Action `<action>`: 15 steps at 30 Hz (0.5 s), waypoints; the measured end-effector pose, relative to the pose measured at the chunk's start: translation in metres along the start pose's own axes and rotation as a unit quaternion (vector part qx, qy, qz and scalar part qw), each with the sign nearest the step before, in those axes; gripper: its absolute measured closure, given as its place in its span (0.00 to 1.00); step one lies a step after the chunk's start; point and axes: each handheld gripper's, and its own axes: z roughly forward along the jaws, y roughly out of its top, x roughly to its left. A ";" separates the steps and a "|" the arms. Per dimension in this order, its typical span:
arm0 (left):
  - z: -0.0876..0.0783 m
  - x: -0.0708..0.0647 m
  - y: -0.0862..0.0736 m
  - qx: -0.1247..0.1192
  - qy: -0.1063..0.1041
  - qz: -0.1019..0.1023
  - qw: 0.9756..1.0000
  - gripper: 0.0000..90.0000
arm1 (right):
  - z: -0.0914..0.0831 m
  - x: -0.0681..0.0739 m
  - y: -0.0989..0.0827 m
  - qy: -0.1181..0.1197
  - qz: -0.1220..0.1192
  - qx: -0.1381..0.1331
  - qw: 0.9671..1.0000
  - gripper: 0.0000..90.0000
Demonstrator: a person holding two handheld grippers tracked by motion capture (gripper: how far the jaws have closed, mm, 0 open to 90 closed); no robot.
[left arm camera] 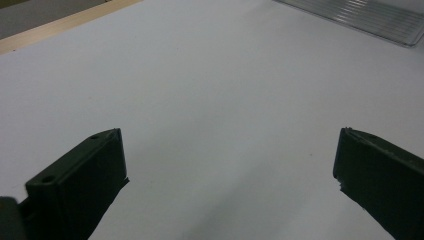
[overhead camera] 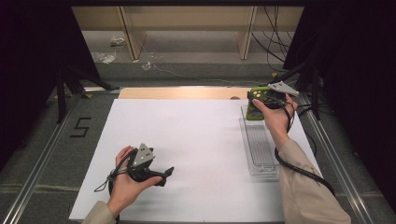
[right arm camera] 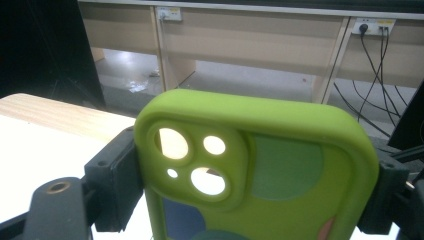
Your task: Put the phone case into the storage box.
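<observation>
Right gripper [overhead camera: 262, 100]: jaws clamp the green phone case [right arm camera: 260, 170] by its sides.
Phone case: above the far end of the clear tray [overhead camera: 259, 154].
Left gripper [overhead camera: 163, 175]: jaws wide apart, nothing between, well left of the tray.

1. The only readable mark I get is a black tape numeral "5" [overhead camera: 81, 127], stuck on the grey carpeted floor [overhead camera: 42, 154] left of the white table sheet [overhead camera: 187, 140].
2. Yellow stickers sit on the white wall sockets [right arm camera: 372, 24] in the right gripper view, too small for me to read.
3. No print I can read on the lime-green silicone phone case [right arm camera: 280, 165].
</observation>
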 end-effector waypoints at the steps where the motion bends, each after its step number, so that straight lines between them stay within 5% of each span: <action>1: 0.000 0.000 0.000 0.000 0.000 0.000 1.000 0.00 | 0.001 0.000 0.000 0.000 0.000 0.001 1.000 0.21; 15: 0.000 0.000 0.000 -0.001 0.000 -0.001 1.000 0.00 | 0.010 -0.001 -0.001 -0.007 0.007 0.014 1.000 0.21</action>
